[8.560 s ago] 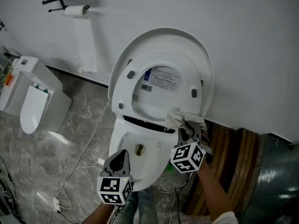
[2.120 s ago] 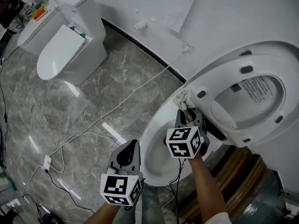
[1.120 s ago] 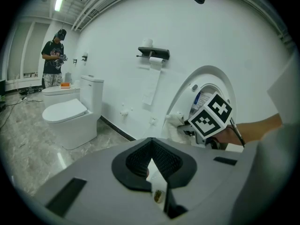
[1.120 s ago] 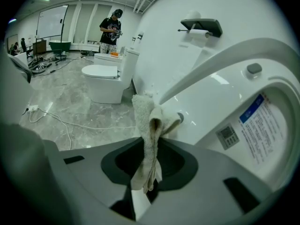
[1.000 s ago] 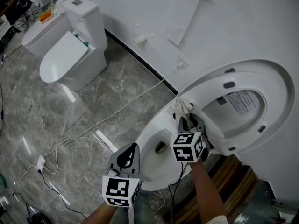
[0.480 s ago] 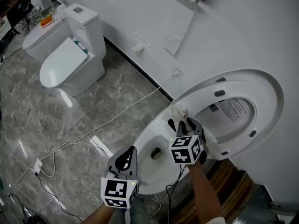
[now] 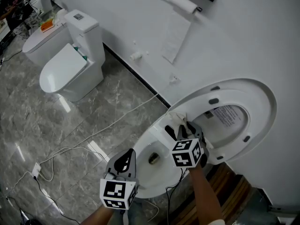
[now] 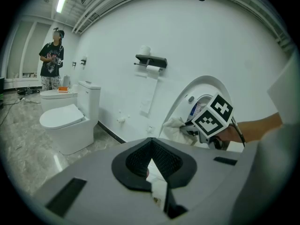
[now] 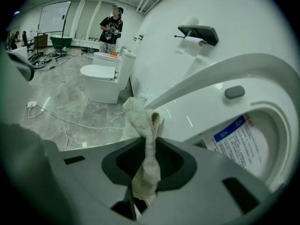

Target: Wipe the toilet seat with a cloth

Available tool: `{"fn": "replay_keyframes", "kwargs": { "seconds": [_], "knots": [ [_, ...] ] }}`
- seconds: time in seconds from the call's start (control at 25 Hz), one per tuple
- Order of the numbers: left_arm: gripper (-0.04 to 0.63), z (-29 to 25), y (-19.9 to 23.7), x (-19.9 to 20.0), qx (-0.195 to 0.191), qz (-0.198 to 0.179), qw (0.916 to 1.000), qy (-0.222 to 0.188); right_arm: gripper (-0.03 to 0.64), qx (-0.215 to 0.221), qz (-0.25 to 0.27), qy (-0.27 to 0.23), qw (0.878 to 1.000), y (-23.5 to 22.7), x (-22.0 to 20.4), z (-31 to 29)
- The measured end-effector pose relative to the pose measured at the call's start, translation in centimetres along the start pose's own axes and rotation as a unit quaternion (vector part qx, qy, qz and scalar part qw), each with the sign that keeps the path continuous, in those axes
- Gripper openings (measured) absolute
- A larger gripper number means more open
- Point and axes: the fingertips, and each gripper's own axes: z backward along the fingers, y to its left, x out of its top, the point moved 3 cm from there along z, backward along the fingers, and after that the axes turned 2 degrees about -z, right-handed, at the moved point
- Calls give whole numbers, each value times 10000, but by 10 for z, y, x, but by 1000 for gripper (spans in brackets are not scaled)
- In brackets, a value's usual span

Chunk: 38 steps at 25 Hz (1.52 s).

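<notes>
While the toilet seat (image 7: 232, 96) stands raised, the right gripper (image 7: 184, 129) pinches the cloth (image 7: 177, 117) at the seat's lower edge.

The right gripper's jaws are closed on the cloth, which passes between them, with its bunched free end sticking out past the tips. This end sits at the rim of the seat just above the toilet bowl (image 7: 157, 146); whether it presses on the rim cannot be told. The left gripper (image 7: 124, 157) is held lower and nearer the onlooker, over the front of the bowl, with its jaws pressed together on nothing. A second toilet (image 7: 65, 64) stands well apart along the wall. A white cable (image 7: 93, 135) runs across the marble floor (image 7: 37, 121). A paper roll (image 7: 183, 3) hangs on the wall above.
</notes>
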Motion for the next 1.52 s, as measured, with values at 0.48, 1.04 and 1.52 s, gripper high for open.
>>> {"fn": "replay_keyframes", "kwargs": {
  "seconds": [0.48,1.04,1.52],
  "knots": [
    [0,-4,-8,20,-106,-39,9999,-82,75,-300,-34,-82,9995,-38,22,9],
    [0,-6,-17,45,-224,-68,9995,-190,76,-526,39,-132,9985,-71,47,26],
    [0,-8,-33,62,-417,-53,9989,-228,76,-724,-17,-190,9972,-102,60,47]
  ]
}}
